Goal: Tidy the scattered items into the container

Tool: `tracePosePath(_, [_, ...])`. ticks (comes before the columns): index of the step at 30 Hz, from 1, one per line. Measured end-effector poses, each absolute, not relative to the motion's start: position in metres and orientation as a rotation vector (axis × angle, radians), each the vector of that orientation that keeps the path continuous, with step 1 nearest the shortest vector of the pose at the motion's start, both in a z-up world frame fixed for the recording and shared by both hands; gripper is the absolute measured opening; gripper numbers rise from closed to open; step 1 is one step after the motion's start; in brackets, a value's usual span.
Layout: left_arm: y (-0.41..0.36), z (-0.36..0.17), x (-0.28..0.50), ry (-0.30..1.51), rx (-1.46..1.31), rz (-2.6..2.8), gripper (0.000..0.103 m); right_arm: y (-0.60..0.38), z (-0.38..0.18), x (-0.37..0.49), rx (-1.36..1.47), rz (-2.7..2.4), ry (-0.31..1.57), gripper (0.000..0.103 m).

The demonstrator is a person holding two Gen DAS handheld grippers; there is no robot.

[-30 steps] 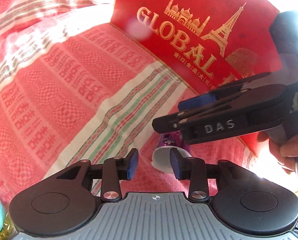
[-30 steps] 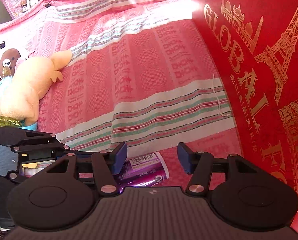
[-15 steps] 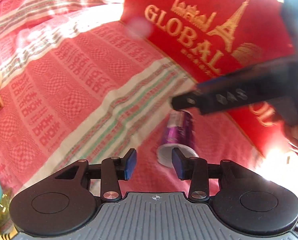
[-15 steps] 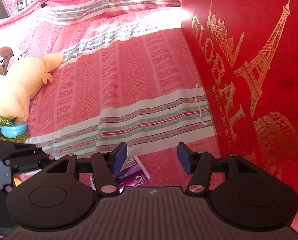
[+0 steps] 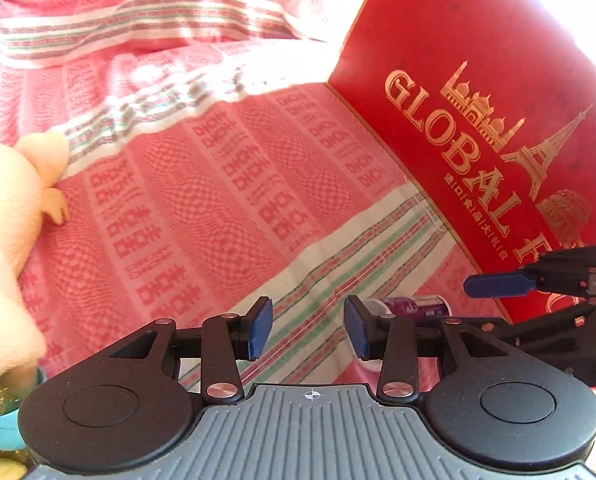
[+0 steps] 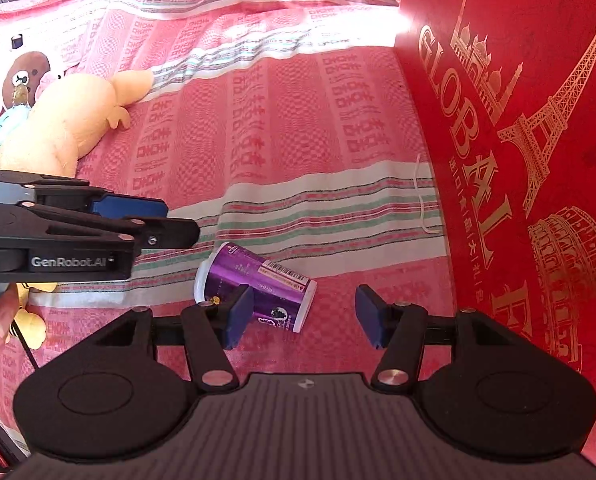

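A pink patterned bedspread [image 6: 281, 128] fills my view. A tall red box [image 6: 538, 160] stands along its right edge. A cream plush [image 6: 69, 120] lies at the far left. A purple cup [image 6: 257, 284] lies on its side near the box's foot. My right gripper [image 6: 302, 312] hangs just above the cup, released, jaws apart and gripping nothing. My left gripper [image 5: 308, 328] hovers left of the cup, also released and empty.

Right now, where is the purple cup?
The purple cup lies on its side on the pink bedspread, low centre in the right wrist view, just ahead of the open right gripper, left of the red box.
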State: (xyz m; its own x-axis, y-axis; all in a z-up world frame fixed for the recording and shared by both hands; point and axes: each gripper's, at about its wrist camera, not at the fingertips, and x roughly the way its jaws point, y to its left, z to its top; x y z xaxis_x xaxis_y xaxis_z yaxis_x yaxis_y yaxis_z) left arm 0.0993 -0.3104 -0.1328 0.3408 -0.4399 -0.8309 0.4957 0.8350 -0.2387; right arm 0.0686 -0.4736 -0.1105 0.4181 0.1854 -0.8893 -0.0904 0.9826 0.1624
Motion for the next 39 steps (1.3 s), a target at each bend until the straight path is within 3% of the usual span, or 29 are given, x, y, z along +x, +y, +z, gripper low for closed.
tracePosePath(8, [-0.325,-0.129,0.053,0.960,0.238,-0.782,0.055,-0.465,-0.116,0.072,0.076,0.218,1.158,0.062])
tracePosePath(15, [-0.343,-0.134,0.058,0.894,0.359,-0.928,0.052,-0.467,-0.121,0.071,0.012,0.233,1.178,0.060])
tracePosePath(21, [-0.344,-0.144,0.083,0.987,0.266,-0.970,0.046,-0.468,-0.125,0.075,-0.035,0.249,1.138,0.057])
tracePosePath(24, [-0.342,-0.149,0.093,1.050,0.209,-0.991,0.037,-0.467,-0.125,0.081,-0.048,0.276,1.118,0.054])
tracePosePath(33, [-0.320,-0.155,0.132,1.154,-0.053,-0.951,0.040,-0.466,-0.130,0.100,-0.067,0.283,1.094,0.053])
tracePosePath(39, [-0.324,-0.146,0.139,1.165,-0.195,-0.913,0.047,-0.470,-0.126,0.102,-0.054,0.257,1.085,0.054])
